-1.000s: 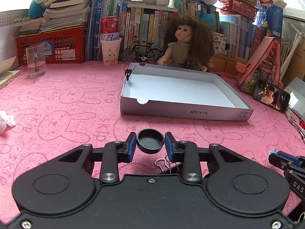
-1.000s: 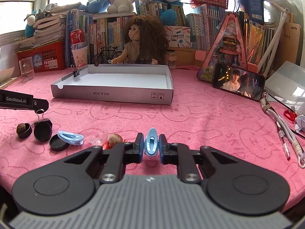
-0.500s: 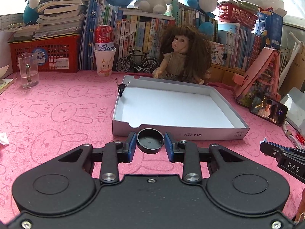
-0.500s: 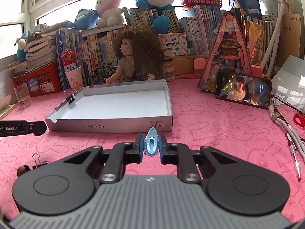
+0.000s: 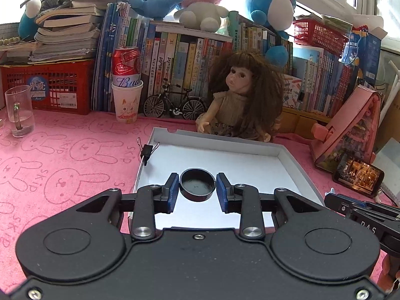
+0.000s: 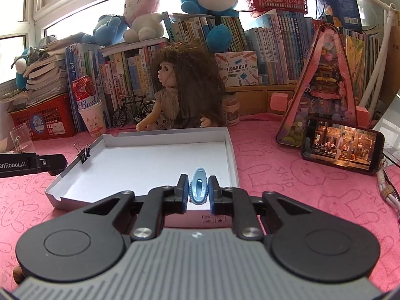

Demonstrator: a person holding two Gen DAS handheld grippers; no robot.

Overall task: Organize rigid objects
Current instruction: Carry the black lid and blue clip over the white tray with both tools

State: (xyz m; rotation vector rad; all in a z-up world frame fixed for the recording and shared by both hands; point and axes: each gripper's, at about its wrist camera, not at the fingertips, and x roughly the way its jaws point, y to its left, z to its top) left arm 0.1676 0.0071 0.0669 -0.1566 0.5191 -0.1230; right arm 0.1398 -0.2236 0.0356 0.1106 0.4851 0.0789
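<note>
Now both grippers hover over the tray (image 5: pixel 282 150): left gripper (image 5: pixel 197 190) pinches a black cap (image 5: pixel 197 187), right gripper (image 6: pixel 198 190) clamps tight on a blue clip (image 6: pixel 198 187).

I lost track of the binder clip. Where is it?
In both wrist views the binder clip is clipped on the white box lid's left wall, near its far corner.

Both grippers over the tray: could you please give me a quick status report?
Left gripper shut on black cap. Right gripper shut on blue clip. Both above white tray; only a binder clip on its rim.
</note>
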